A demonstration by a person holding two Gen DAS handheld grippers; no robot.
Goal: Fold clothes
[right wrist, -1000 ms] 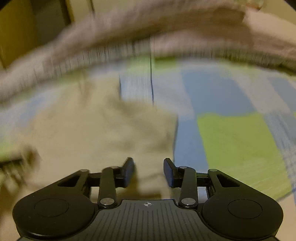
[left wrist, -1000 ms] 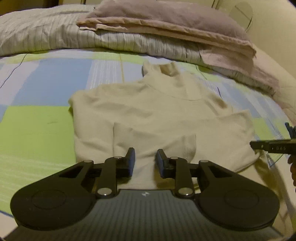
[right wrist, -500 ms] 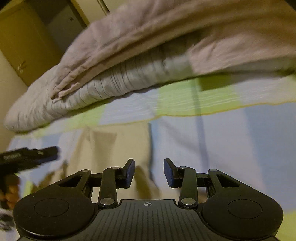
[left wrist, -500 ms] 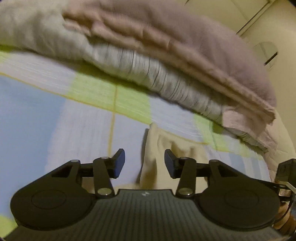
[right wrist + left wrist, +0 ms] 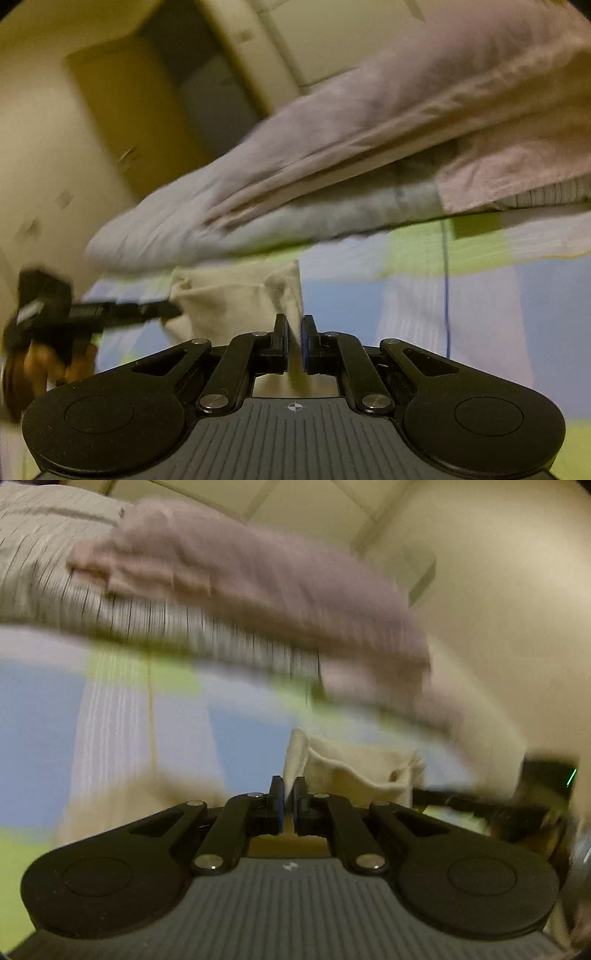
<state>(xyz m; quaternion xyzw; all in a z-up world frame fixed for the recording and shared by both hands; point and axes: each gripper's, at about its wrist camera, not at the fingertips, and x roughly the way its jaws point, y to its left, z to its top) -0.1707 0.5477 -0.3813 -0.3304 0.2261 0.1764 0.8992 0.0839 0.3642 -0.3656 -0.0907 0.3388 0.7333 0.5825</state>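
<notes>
The left tool [image 5: 288, 797] is now clamped on the left edge of the collar of the cream sweater [image 5: 354, 768], and the right tool [image 5: 294, 341] is clamped on the collar's other edge, a strip of cream cloth running down between its pads. Half a second ago both tools stood apart, hovering just short of the collar; a second ago they were back over the sweater's hem end, with the garment spread flat and its sleeves already laid in over the body. So the change is a grasp at the neck end, taken by both tools at nearly the same time. The collar stands a little raised between them, mouth open, and the other tool shows at the frame edge in each view, just beside the collar, with the fingers of a hand [image 5: 40, 365] wrapped round the left one. Beyond the collar lies the checked bed sheet [image 5: 229, 731], and further beyond it the striped, pink-topped folded duvet [image 5: 236, 590]. Both views are blurred, which suggests motion. With the neck end gripped, my judgement is that the fold in hand brings the collar end toward the hem, halving the body; an uneven lift would skew the tucked sleeves.
</notes>
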